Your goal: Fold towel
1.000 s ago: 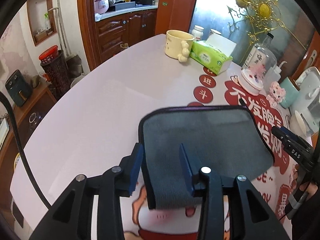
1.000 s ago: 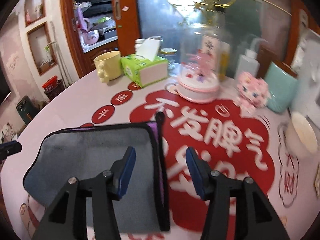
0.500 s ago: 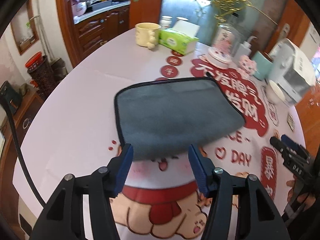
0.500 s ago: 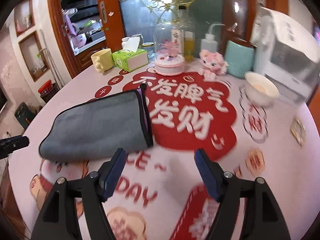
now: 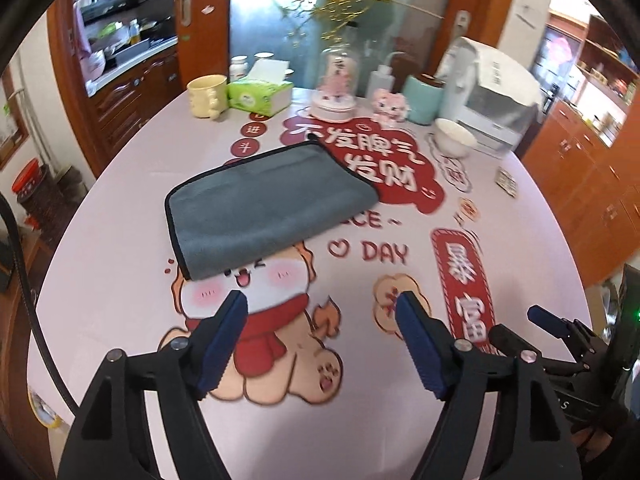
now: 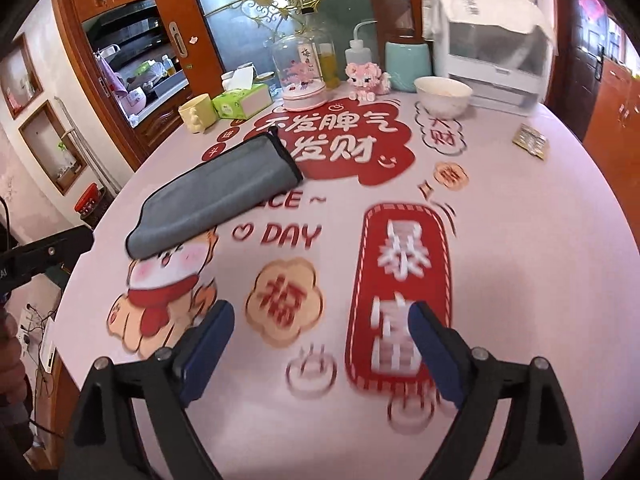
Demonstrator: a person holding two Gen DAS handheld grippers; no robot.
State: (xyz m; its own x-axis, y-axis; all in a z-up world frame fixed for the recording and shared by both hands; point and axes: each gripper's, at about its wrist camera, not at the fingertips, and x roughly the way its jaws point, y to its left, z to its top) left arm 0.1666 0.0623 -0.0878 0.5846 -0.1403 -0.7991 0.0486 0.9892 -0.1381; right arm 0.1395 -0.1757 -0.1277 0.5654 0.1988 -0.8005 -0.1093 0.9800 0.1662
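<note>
1. Grey microfibre towel (image 5: 266,200), bound with a black edge, lies folded flat on the printed tablecloth (image 5: 120,280). Landmark for all positions below: the cartoon figure with the red scarf (image 5: 256,312). The towel's near edge overlaps the top of that figure's head; its far corner reaches the large red cloud print.

2. Left gripper (image 5: 320,336): blue-padded fingers (image 5: 224,336) spread wide, holding nothing. It hovers on the near side of the cartoon figure, well apart from the towel. One second ago these fingers straddled the towel's near-left edge; half a second ago they were already just clear of it.

3. Right gripper (image 6: 320,348): fingers (image 6: 208,344) equally wide apart and empty, positioned to the right of the cartoon figure over the red vertical banner print. One second ago it stood directly over the towel's right edge.

4. Change shown: both tools have released and drawn back toward the person, while the towel has kept its place and its folded outline across all three instants.

5. Interpretation: the retreat with the cloth lying undisturbed suggests the fold just made is set. Whether a further fold is intended cannot be told; the layers look aligned, with no corner visibly lifted.

6. Mug (image 5: 206,96), tissue box (image 5: 260,94) and bowl (image 5: 454,138) stand beyond the towel from the figure, not touching it.
</note>
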